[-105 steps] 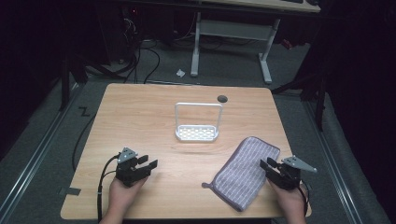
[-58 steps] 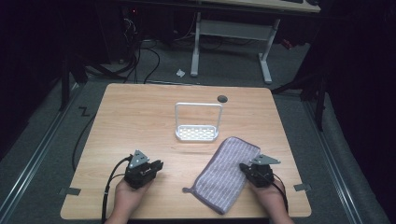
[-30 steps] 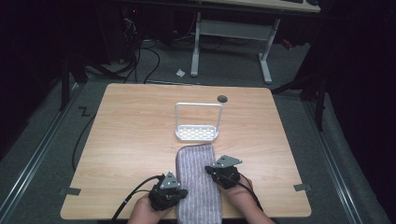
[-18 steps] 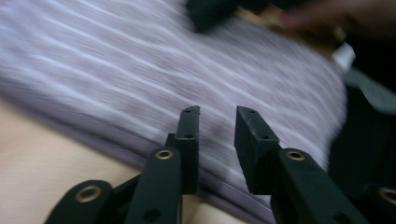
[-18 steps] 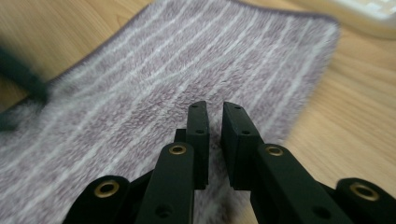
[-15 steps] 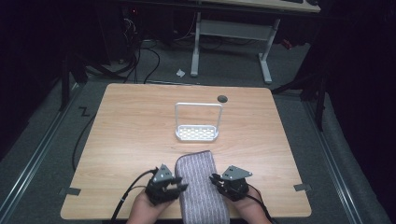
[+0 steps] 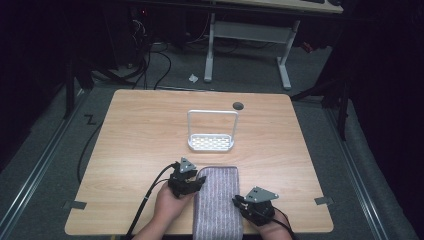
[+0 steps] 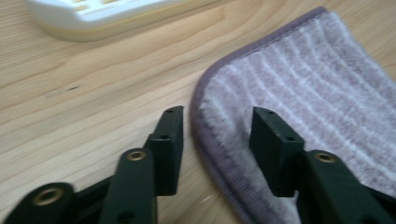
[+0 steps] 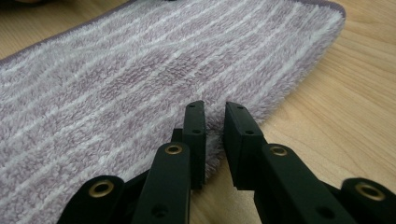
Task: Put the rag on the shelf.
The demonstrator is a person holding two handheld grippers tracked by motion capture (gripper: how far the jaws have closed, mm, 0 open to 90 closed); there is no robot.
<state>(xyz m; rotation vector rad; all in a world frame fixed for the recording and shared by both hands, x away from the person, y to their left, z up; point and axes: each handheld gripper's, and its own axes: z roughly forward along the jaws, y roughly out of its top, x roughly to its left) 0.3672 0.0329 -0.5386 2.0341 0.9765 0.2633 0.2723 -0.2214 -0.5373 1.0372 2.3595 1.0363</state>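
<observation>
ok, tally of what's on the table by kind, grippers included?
Striped purple-grey terry towel: 1
White wire rack with perforated tray: 1
Black two-jaw gripper: 2, left gripper and right gripper
Total: 4

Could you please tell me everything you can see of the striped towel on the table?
The towel is a fluffy, purple-grey terry cloth with thin pale stripes running lengthwise and a darker stitched hem with rounded corners. It lies flat as a long narrow strip on the wooden table, at the near edge, just in front of the white rack. The left tool stands open astride its far left corner, one jaw over the cloth and one over the wood. The right tool pinches its right edge.
</observation>
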